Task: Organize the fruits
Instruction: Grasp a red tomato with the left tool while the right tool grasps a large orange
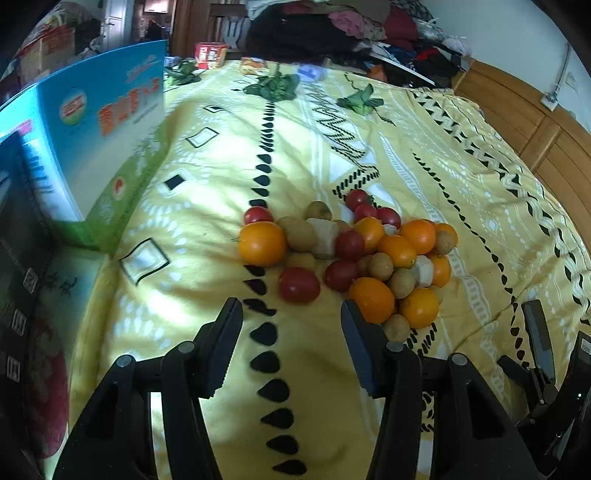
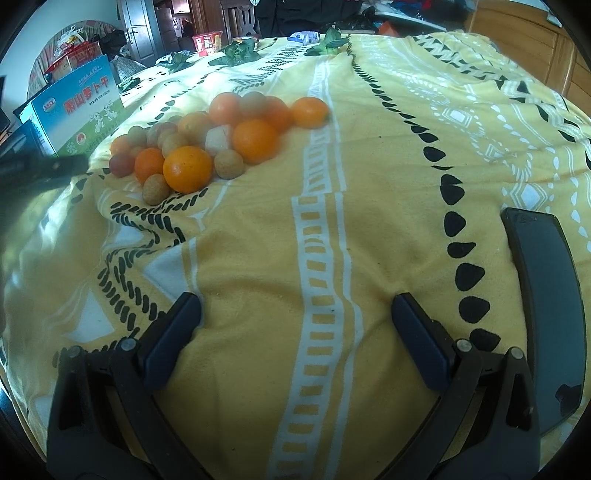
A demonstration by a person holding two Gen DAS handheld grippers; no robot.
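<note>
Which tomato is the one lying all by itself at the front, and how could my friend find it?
Start at the yellow patterned bedspread and find the heap of fruit in its middle. At the near edge of the heap lies the red tomato, just below the big orange. It alone has bare cloth around it.

Yellow patterned bedspread (image 1: 207,206) covers whole surface, black teardrop line running 12 to 6 o'clock. Blue-green printed carton (image 1: 107,147) stands at 10 o'clock, orange lettering on side. Red box (image 1: 210,54) at 12 o'clock, far edge. Green leafy sprigs (image 1: 275,85) lie on spread toward 12 o'clock. Heap of dark clothes (image 1: 332,33) at 1 o'clock. Wooden panelling (image 1: 517,110) at 2 o'clock. Dark curved flat object (image 2: 546,295) lies on spread at 4 o'clock in right wrist view.
</note>
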